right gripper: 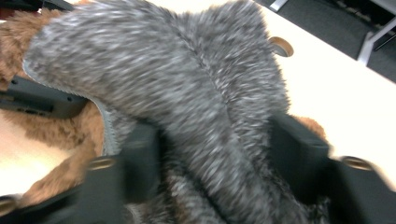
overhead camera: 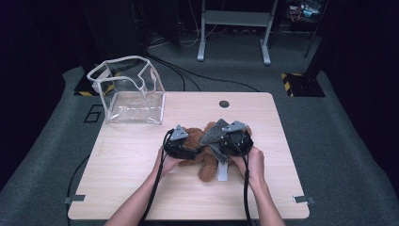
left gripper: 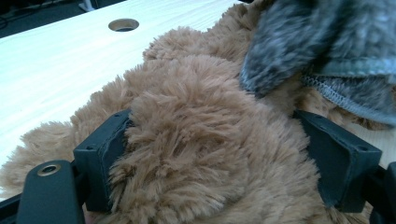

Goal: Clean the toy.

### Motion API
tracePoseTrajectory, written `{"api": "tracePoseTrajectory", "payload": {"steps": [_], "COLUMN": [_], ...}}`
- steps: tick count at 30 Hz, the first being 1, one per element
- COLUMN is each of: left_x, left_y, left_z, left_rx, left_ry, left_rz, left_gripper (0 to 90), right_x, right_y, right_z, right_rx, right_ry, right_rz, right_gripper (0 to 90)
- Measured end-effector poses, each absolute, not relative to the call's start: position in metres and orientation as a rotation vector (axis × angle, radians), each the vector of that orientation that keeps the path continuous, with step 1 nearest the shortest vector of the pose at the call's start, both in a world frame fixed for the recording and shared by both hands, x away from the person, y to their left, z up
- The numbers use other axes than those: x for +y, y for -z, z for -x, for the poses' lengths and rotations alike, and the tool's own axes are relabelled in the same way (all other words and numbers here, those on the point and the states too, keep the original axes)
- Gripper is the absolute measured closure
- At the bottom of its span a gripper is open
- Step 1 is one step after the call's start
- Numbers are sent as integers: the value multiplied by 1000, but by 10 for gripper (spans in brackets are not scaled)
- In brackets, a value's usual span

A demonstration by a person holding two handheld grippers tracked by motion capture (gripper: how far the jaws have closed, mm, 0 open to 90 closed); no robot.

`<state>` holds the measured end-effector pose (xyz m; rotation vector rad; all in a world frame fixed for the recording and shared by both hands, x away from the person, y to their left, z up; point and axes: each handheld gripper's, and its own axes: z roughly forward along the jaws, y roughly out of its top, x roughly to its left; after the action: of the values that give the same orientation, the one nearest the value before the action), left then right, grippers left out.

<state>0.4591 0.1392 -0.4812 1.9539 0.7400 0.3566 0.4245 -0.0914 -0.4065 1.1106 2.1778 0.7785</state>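
Both hands rest low at mid-table, the left gripper (overhead camera: 181,141) clenched on the brown plush bear (left gripper: 196,140) bulging between its jaws, the right gripper (overhead camera: 235,136) with grey fleece garment (right gripper: 187,93) between its jaws, grip indeterminate.

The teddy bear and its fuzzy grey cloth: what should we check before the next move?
1. Left claw squeezing the brown teddy bear: ok.
2. Grey cloth between the right claw jaws: ok.
3. Right claw pressing firmly on the cloth: cannot tell, picture blurred.
4. Clear bag standing open at the table corner: ok.
5. Bear resting on the table: ok.
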Motion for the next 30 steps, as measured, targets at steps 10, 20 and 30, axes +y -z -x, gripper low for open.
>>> {"api": "tracePoseTrajectory", "payload": {"steps": [10,20,30], "left_x": [140,138,140], "left_y": [481,481,480], "left_z": [-459,-458,-458], "left_rx": [732,738,741], "left_ry": [-359,-354,-329], "left_rz": [-1960,-1943,-1934], "left_gripper": [173,174,180], "right_x": [-63,-72,-135], "right_y": [401,406,407], "right_z": [-433,-436,-427], "right_rx": [2244,2205,2117], "right_ry": [-883,-749,-810], "right_rz": [-1044,-1063,-1245], "right_gripper": [682,690,690]}}
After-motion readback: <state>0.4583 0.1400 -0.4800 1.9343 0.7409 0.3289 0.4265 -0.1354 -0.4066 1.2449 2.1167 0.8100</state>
